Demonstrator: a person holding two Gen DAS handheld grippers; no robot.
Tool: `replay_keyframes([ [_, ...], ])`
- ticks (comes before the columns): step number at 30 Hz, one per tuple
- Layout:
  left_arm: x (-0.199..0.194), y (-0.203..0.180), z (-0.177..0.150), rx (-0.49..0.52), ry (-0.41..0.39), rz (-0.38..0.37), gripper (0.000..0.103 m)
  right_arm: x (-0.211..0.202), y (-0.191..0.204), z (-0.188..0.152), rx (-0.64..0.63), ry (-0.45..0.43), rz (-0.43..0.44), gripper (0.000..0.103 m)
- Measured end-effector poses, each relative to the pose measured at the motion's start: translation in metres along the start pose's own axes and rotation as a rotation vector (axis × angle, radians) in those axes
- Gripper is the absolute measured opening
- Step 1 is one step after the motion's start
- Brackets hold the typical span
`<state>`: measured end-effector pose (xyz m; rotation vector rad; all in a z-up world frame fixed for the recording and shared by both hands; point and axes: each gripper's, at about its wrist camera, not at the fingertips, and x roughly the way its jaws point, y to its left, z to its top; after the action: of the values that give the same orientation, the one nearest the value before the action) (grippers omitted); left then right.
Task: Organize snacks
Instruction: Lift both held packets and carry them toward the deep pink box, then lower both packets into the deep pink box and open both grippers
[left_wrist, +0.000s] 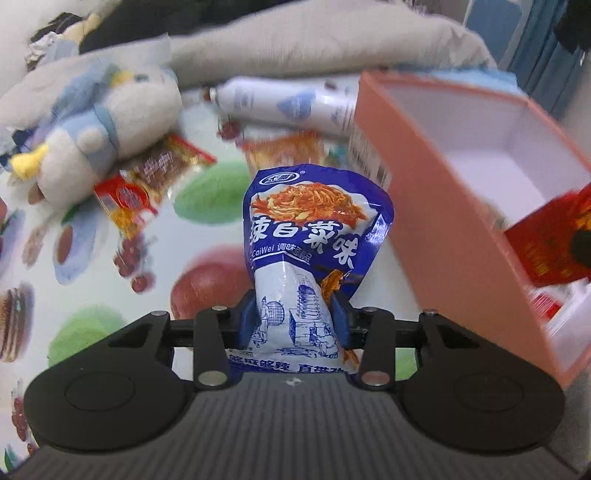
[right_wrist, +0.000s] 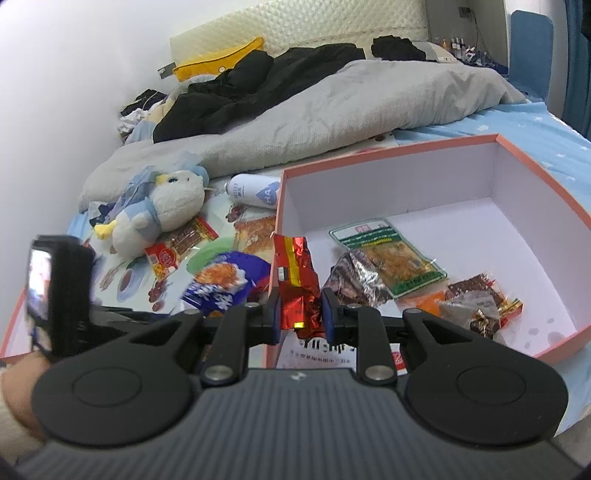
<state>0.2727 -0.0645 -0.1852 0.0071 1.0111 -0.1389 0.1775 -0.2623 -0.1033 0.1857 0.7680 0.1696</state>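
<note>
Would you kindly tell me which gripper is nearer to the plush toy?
Left. The left gripper, shut on a blue packet, is on the cloth just short of the plush toy. The right gripper, holding a red packet, is further off, over the box.

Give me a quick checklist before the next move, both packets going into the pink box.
1. Left gripper pinching blue snack packet: ok.
2. Right gripper clamped on red foil packet: ok.
3. Pink box open, floor space free at the back: ok.
4. Blue packet over the box: not ok, beside its wall.
5. Red foil packet inside the rim: cannot tell.
6. Snacks left by plush toy: not ok.
</note>
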Motion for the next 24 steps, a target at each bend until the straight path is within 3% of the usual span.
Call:
replay_keyframes([
  [4,-0.031,0.01,0.02,-0.091,-0.066,-0.014,0.047,-0.002,0.0,0.007,-0.024,-0.021,-0.013,0.025],
  [7,-0.053,0.009,0.037,-0.104,-0.114,-0.013,0.047,-0.004,-0.001,0.016,-0.052,-0.037,-0.028,0.025],
  [11,-0.08,0.0,0.062,-0.129,-0.169,-0.072,0.047,-0.008,-0.002,0.027,-0.074,-0.06,-0.043,0.025],
  [18,-0.11,-0.045,0.101,-0.119,-0.227,-0.2,0.047,-0.023,-0.022,0.052,-0.053,-0.124,-0.089,0.025],
  [24,-0.106,-0.096,0.117,-0.061,-0.202,-0.265,0.047,-0.027,-0.06,0.057,0.041,-0.121,-0.148,0.025],
])
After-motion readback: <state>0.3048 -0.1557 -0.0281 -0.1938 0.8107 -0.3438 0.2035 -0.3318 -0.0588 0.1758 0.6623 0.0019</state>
